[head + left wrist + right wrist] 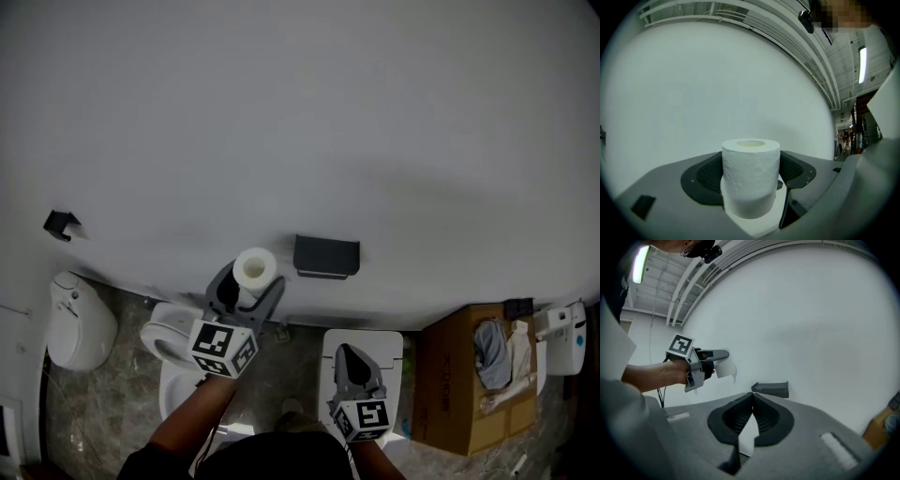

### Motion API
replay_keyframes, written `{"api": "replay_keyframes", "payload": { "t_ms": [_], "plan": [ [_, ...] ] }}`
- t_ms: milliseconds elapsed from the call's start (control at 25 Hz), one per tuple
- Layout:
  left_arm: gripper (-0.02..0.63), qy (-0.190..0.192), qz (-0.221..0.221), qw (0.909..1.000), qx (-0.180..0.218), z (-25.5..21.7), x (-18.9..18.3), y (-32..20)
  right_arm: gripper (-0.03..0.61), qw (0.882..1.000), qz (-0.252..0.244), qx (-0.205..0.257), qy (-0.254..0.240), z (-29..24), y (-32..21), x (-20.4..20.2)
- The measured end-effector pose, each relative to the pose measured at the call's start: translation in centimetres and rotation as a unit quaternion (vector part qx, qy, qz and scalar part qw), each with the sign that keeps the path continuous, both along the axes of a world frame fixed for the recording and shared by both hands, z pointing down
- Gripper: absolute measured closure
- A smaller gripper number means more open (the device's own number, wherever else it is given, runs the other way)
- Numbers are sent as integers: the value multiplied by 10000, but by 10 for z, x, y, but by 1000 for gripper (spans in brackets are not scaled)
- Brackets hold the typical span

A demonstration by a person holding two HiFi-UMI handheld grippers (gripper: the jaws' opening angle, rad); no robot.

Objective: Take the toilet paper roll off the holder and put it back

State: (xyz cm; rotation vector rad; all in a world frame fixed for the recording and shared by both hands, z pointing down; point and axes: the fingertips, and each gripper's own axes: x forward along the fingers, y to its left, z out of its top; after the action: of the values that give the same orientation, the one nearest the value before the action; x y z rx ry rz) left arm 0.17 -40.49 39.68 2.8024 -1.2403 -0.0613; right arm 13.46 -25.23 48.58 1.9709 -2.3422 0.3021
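A white toilet paper roll [254, 268] stands upright between the jaws of my left gripper [251, 286], which is shut on it, out in front of the white wall and left of the holder. In the left gripper view the roll [751, 176] fills the gap between the dark pads [704, 178]. The dark grey holder [326, 256] sits on the wall, bare, to the right of the roll. My right gripper [346, 352] hangs lower, below the holder, shut and holding nothing. In the right gripper view the jaws meet at their tips [752, 397], with the holder [771, 389] and the left gripper [701, 363] ahead.
A white toilet [172, 349] stands below the left gripper, with a white bin [80, 323] to its left. A small black hook [61, 224] is on the wall at left. At right, an open cardboard box [448, 380] holds rags, beside a white device [565, 337].
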Motion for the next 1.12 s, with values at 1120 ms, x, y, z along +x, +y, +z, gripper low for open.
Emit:
{"api": "replay_keyframes", "payload": {
  "t_ms": [1120],
  "plan": [
    [249,-673,824,9942,143,93,162,-104,578,9991,144,-403,-73,44,-10,42]
  ]
}}
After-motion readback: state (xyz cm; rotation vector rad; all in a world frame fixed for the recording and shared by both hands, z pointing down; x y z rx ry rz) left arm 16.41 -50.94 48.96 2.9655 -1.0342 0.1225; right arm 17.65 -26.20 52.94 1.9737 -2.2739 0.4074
